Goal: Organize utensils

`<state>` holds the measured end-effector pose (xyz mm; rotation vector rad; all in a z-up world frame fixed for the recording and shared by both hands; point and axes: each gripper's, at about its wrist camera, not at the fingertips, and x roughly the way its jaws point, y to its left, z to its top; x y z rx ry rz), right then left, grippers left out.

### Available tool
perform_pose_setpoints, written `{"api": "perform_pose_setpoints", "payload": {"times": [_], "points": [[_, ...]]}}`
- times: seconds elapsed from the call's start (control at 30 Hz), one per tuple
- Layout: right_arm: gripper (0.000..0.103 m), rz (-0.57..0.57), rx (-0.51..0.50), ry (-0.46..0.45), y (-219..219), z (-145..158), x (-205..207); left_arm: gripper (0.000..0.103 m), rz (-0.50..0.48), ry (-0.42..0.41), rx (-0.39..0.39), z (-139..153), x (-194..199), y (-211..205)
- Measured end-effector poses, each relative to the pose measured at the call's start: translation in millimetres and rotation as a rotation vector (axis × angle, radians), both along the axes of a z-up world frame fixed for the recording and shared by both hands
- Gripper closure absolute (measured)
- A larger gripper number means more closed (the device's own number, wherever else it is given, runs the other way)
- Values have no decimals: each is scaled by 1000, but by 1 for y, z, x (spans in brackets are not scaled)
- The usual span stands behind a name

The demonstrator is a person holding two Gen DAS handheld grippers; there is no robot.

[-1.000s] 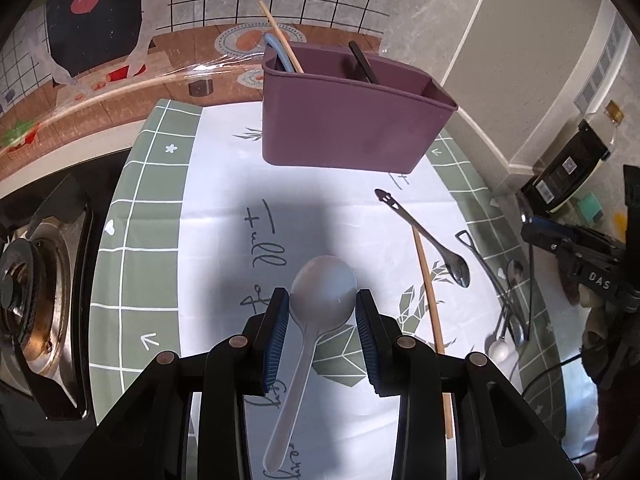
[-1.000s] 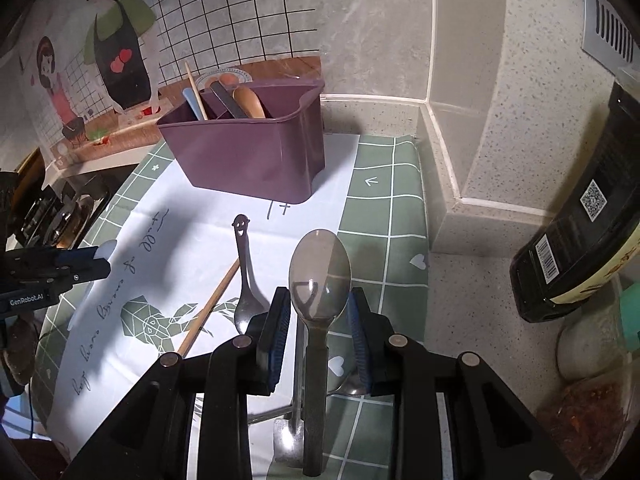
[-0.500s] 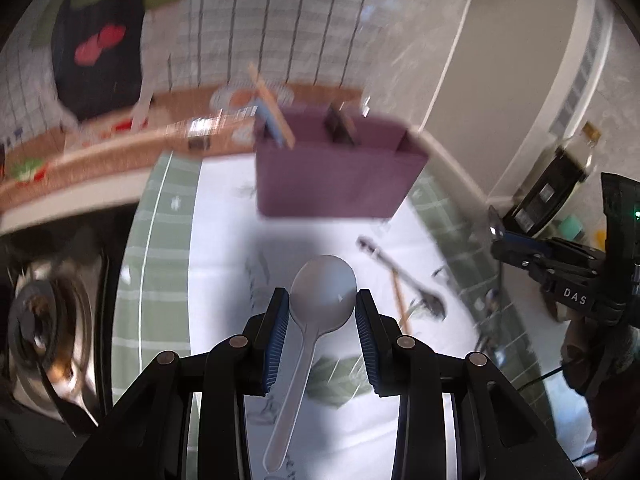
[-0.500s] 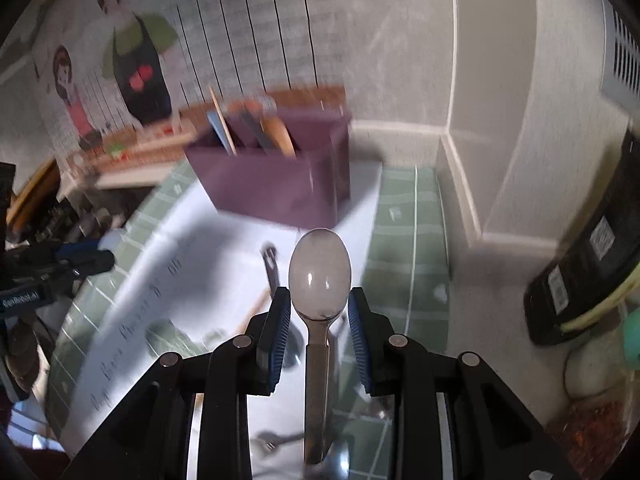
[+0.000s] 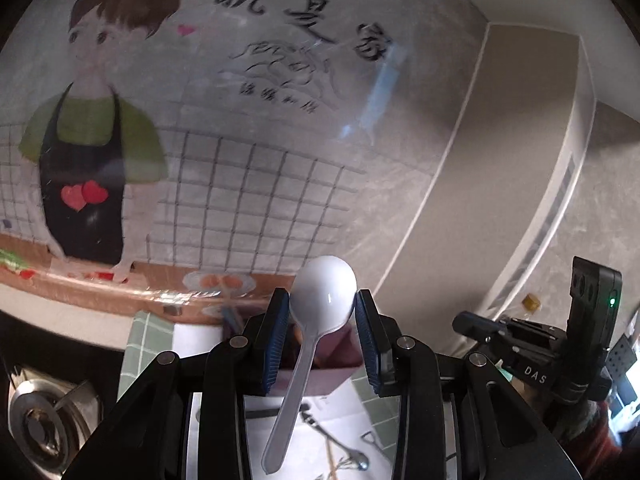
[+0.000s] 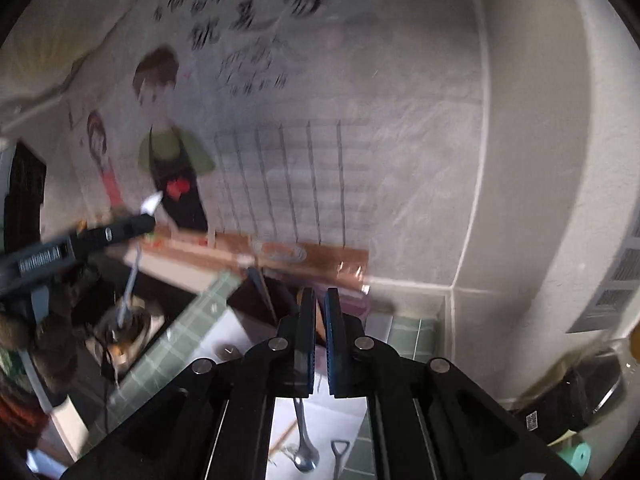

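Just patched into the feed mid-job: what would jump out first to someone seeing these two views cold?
The white spoon clamped by its bowl in the left gripper, raised in front of the cartoon wall poster, with its handle hanging down toward the camera. Next, the right gripper, nearly shut with nothing between its blue pads. Below lie a metal spoon and a chopstick on the white mat.
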<state>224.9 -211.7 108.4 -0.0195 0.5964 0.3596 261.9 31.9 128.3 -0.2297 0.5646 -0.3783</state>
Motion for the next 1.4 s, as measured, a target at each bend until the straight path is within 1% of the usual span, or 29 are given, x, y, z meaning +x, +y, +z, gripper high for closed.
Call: {"api": "perform_pose_setpoints", "payload": {"times": [0.03, 0.07, 0.17, 0.27, 0.3, 0.33, 0.37, 0.47, 0.53, 0.6, 0.73, 0.83, 0.9, 0.97, 1.0, 1.03, 1.07, 1.13, 1.17, 1.2, 1.23, 1.3, 1.4], "points": [[98, 3, -18, 15, 4, -9, 2, 68, 10, 20, 6, -8, 1, 5], [98, 23, -28, 51, 9, -22, 4, 68, 20, 50, 11, -19, 4, 9], [98, 79, -32, 143, 23, -55, 10, 68, 59, 140, 10, -54, 3, 23], [95, 199, -23, 235, 48, -90, 16, 68, 115, 214, -3, -84, -2, 43], [93, 262, -24, 270, 61, -102, 20, 68, 131, 231, -8, -91, -4, 49], [83, 309, -33, 296, 75, -115, 24, 68, 155, 253, -17, -99, -8, 58], [77, 342, -52, 310, 89, -126, 28, 68, 173, 265, -26, -104, -13, 64], [77, 411, -149, 313, 127, -153, 39, 68, 217, 289, -55, -111, -29, 83], [77, 452, -273, 273, 157, -172, 47, 68, 243, 293, -58, -113, -38, 92], [77, 483, -340, 265, 175, -187, 56, 68, 263, 301, -61, -115, -47, 99], [78, 516, -382, 245, 188, -198, 71, 68, 297, 322, -70, -122, -61, 111], [78, 514, -379, 273, 187, -207, 81, 68, 317, 332, -84, -125, -65, 115], [78, 508, -344, 282, 181, -208, 83, 68, 322, 338, -90, -127, -63, 115], [76, 497, -287, 341, 169, -207, 80, 68, 322, 343, -95, -130, -61, 115], [76, 519, -234, 405, 163, -206, 75, 68, 321, 345, -97, -131, -61, 115], [77, 567, -187, 462, 161, -205, 69, 68, 318, 347, -99, -132, -60, 115], [78, 597, -170, 461, 162, -202, 60, 68, 315, 350, -102, -133, -59, 115], [78, 585, -228, 369, 165, -193, 43, 68, 312, 358, -111, -136, -58, 115], [77, 568, -282, 297, 172, -189, 36, 68, 312, 362, -114, -138, -57, 115], [77, 569, -306, 251, 177, -186, 34, 68, 312, 367, -116, -139, -56, 115], [76, 575, -322, 225, 183, -186, 35, 68, 311, 373, -117, -141, -56, 115], [76, 585, -356, 209, 196, -189, 45, 68, 310, 378, -116, -141, -56, 115], [76, 593, -377, 217, 208, -195, 65, 68, 311, 380, -113, -140, -60, 115]]}}
